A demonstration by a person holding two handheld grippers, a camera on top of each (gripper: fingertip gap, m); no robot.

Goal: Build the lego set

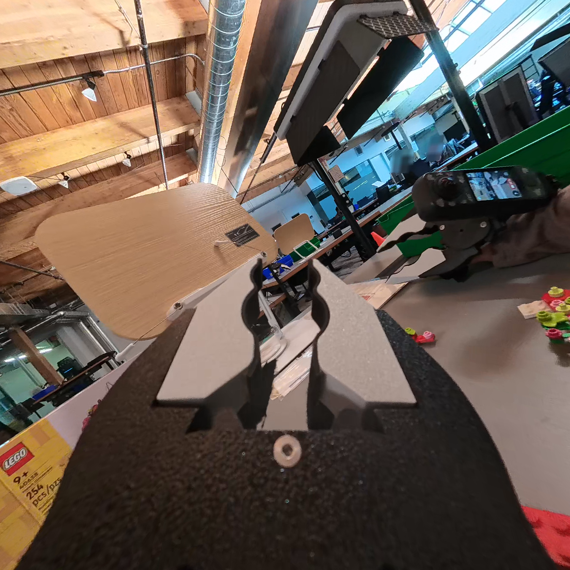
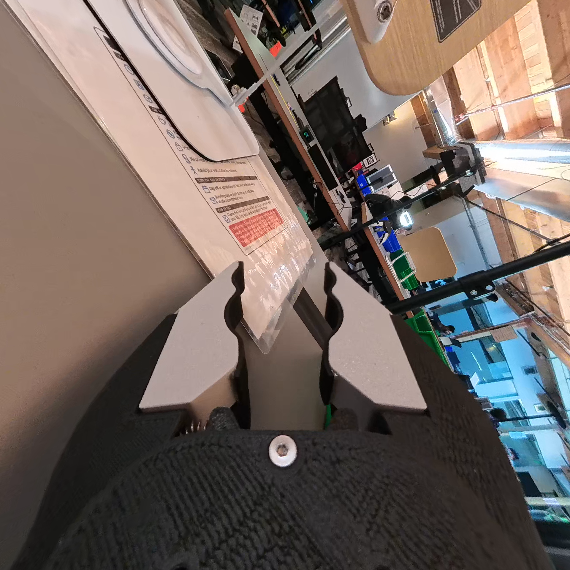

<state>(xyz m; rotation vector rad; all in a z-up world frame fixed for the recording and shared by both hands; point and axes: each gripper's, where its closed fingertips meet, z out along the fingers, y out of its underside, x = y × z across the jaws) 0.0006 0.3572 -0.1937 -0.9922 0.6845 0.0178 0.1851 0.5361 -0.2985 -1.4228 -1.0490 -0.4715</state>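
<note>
the lego pieces (image 1: 553,317) lie on the grey table (image 1: 462,385), far right of the left gripper (image 1: 285,271), which gapes empty, tilted up. the right gripper (image 2: 283,271), also parted and empty, lies sideways near a laminated sheet (image 2: 246,216), seemingly resting between steps.

Both wrist views low over the grey table (image 1: 462,385), tilted upward; shared wooden panel (image 1: 148,253).
</note>
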